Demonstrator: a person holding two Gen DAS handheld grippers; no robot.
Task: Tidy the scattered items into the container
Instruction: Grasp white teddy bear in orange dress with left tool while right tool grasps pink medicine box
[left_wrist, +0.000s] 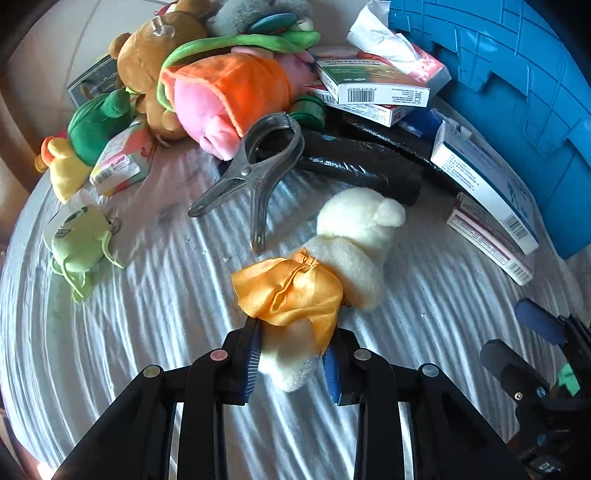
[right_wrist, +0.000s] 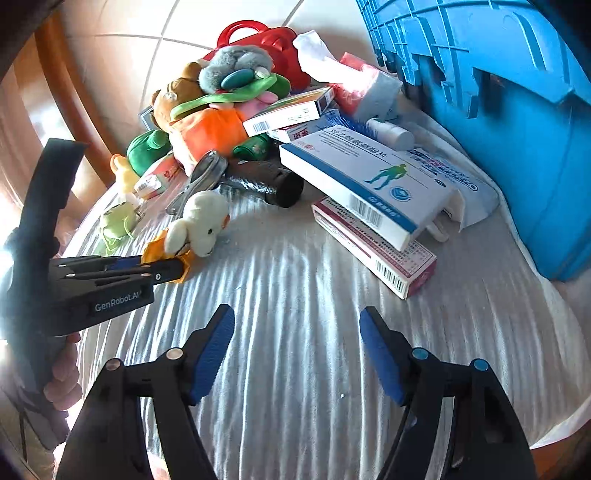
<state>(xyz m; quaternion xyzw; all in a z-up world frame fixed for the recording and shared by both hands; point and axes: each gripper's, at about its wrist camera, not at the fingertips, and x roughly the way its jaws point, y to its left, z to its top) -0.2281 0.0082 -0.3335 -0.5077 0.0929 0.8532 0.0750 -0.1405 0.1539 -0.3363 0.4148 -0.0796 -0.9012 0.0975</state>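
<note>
Judging by its plush, the cream toy was clamped softly at its base by the left gripper; the right gripper was held wide, empty.

My left gripper: matt black plastic, ribbed blue pads, closed on the cream toy, fuzzy pile with glossy satin orange cloth. Clamp: dull grey metal. Boxes: smooth printed card. Container: hard blue plastic, slight sheen. Table cover: white ribbed cloth. Black roll: shiny film.
</note>
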